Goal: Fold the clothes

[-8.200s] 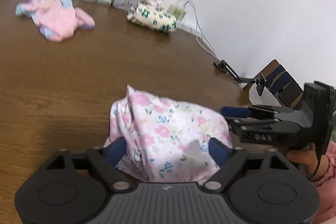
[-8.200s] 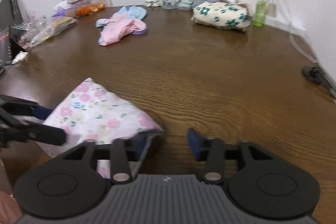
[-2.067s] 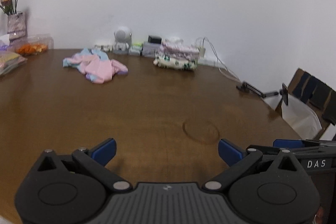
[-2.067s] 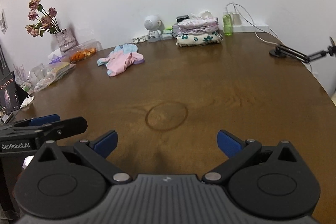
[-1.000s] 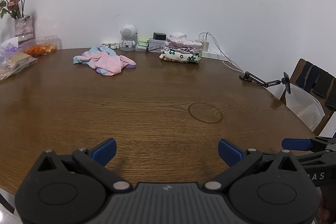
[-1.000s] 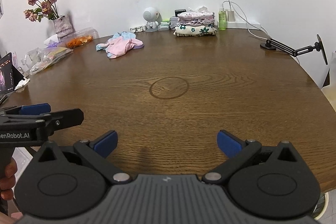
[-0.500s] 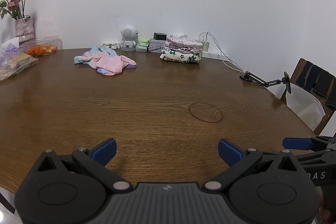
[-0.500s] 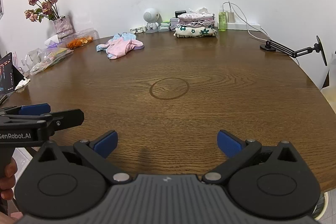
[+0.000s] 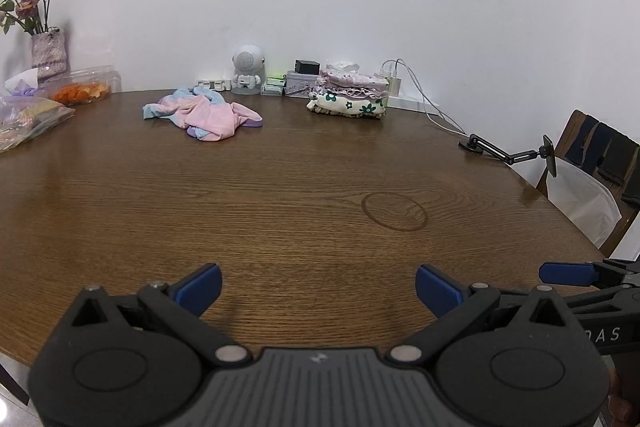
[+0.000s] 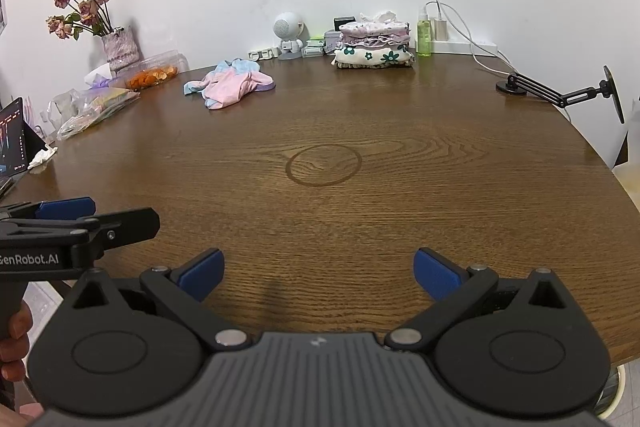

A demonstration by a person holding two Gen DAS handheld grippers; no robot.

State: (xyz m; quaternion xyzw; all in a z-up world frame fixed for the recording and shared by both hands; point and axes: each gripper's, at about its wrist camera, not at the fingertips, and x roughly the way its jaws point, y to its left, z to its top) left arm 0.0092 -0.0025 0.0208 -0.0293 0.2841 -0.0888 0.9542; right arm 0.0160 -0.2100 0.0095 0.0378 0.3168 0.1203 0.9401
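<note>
A crumpled pink and light-blue garment (image 9: 204, 114) (image 10: 232, 83) lies unfolded at the far left of the brown wooden table (image 9: 280, 195) (image 10: 400, 147). A stack of folded clothes (image 9: 349, 98) (image 10: 374, 43), floral pieces one on another, rests at the far edge by the wall. My left gripper (image 9: 318, 289) is open and empty, held over the table's near edge. My right gripper (image 10: 319, 273) is likewise open with nothing between its blue pads. Each gripper shows at the side of the other's view.
Along the wall stand a small white robot figure (image 9: 247, 75), boxes, a green bottle (image 10: 424, 35), a charger with cables and a vase of dried roses (image 10: 116, 45). Plastic bags and an orange snack box (image 10: 152, 77) lie left. A black phone arm (image 10: 560, 91) sits right, a chair (image 9: 592, 163) beyond.
Eight seconds ago both grippers held the floral garment near the table's front; it now tops the far stack. Over the last second both grippers stayed nearly still, open.
</note>
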